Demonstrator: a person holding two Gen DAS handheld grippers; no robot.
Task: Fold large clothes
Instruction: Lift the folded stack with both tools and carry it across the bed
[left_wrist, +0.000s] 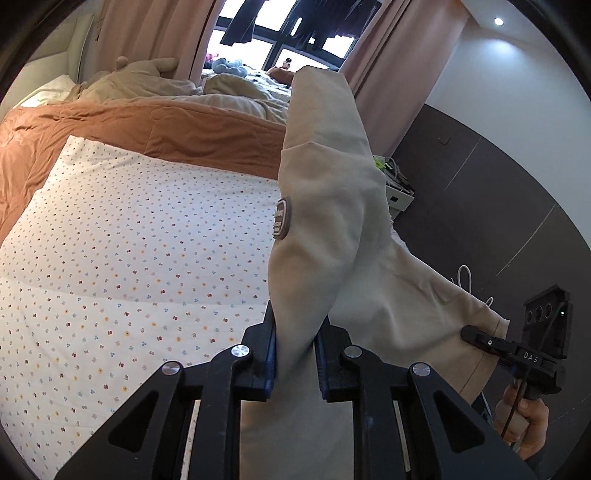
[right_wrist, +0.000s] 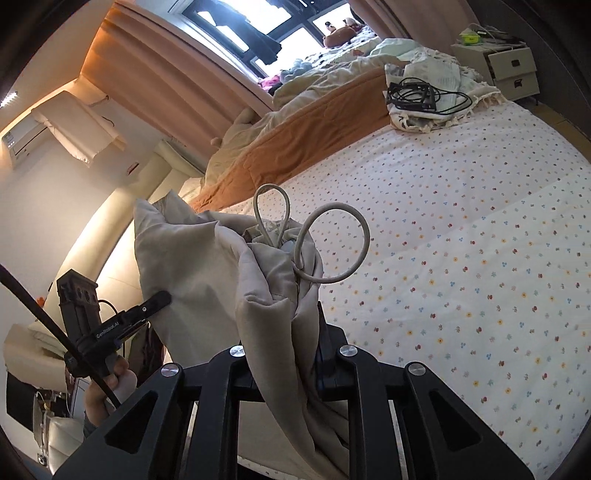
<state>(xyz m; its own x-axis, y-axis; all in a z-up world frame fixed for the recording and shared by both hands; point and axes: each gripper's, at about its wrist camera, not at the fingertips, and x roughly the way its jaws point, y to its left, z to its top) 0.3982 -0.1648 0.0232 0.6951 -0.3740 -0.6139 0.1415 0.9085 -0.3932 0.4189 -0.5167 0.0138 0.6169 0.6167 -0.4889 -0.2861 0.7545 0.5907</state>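
Observation:
A beige garment (left_wrist: 332, 229) with a grey badge hangs in the air above the bed, stretched between both grippers. My left gripper (left_wrist: 295, 354) is shut on one part of it. My right gripper (right_wrist: 291, 332) is shut on a bunched part of the garment (right_wrist: 273, 280), where a looped drawstring (right_wrist: 332, 247) sticks up. Each gripper shows in the other's view: the right one (left_wrist: 476, 336) pinches the cloth's edge at the right, the left one (right_wrist: 155, 301) at the left.
The bed below has a white dotted sheet (left_wrist: 129, 258) and an orange quilt (left_wrist: 147, 125) beyond it. A folded cloth with black cables (right_wrist: 424, 96) lies on the far side of the bed. A white bedside cabinet (right_wrist: 506, 70) stands at the back right.

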